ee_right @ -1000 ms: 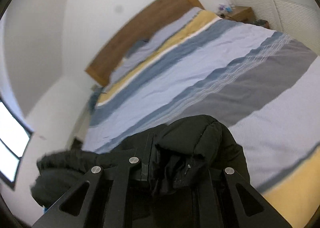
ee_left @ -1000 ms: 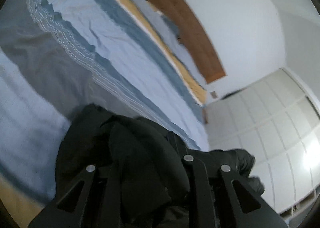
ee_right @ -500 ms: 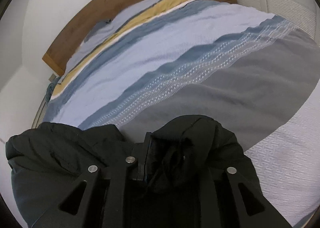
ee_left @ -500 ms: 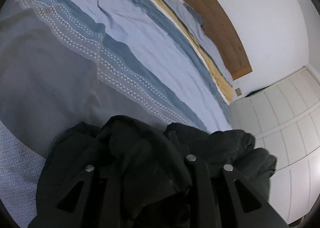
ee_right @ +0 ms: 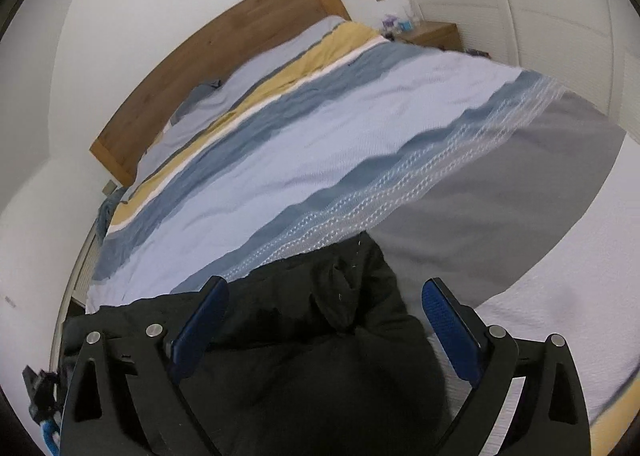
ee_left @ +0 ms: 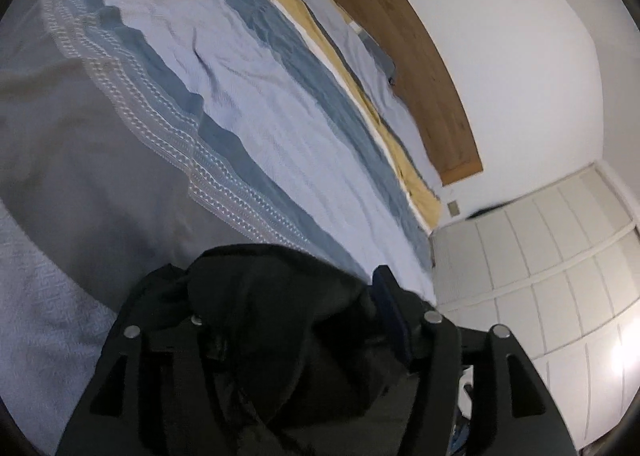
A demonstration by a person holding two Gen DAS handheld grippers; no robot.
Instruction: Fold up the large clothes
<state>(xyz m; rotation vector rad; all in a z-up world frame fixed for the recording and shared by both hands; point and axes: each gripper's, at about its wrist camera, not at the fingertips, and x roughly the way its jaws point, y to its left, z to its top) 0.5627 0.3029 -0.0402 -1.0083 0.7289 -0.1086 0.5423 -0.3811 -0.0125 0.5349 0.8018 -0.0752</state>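
Observation:
A black padded jacket (ee_left: 280, 336) lies bunched on the near end of the bed's striped cover (ee_left: 240, 116). My left gripper (ee_left: 280, 276) is opening; the jacket still sits between its jaws and drapes over the left finger, while the right finger's blue pad (ee_left: 390, 312) shows beside the fabric. In the right wrist view the jacket (ee_right: 312, 356) rests on the cover (ee_right: 360, 136). My right gripper (ee_right: 325, 282) is opening wide above it. Both blue pads (ee_right: 200, 320) stand clear of the cloth.
The wooden headboard (ee_right: 224, 48) and pillows are at the far end of the bed. A nightstand (ee_right: 432, 34) with small items stands beside it. White wardrobe doors (ee_left: 540, 256) line the wall on the right of the left wrist view.
Both grippers came down towards the bed with the jacket. Both sets of jaws went from shut on the fabric to spread apart, and the jacket now lies on the cover.

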